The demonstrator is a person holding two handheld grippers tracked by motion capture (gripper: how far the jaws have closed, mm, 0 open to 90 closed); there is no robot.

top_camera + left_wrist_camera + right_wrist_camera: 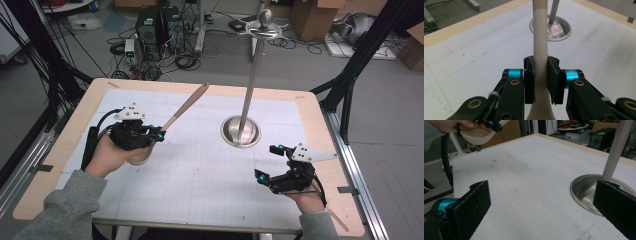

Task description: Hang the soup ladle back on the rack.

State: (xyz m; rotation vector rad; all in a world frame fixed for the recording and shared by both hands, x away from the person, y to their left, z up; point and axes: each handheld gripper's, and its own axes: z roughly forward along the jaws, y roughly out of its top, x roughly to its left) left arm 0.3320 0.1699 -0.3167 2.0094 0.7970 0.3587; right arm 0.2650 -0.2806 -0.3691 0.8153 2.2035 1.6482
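Wooden ladle sits clamped by its neck between our left gripper's jaws, handle running out ahead of them toward the steel stand, while our right gripper waits with jaws wide apart.

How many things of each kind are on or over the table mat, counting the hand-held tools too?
Gripping tools: 2, the left tool and the right tool
Beige ladles: 1, the ladle, clamped by its handle in the left tool
Metal stands: 1, the stand, an upright pole on a round base
Total: 4
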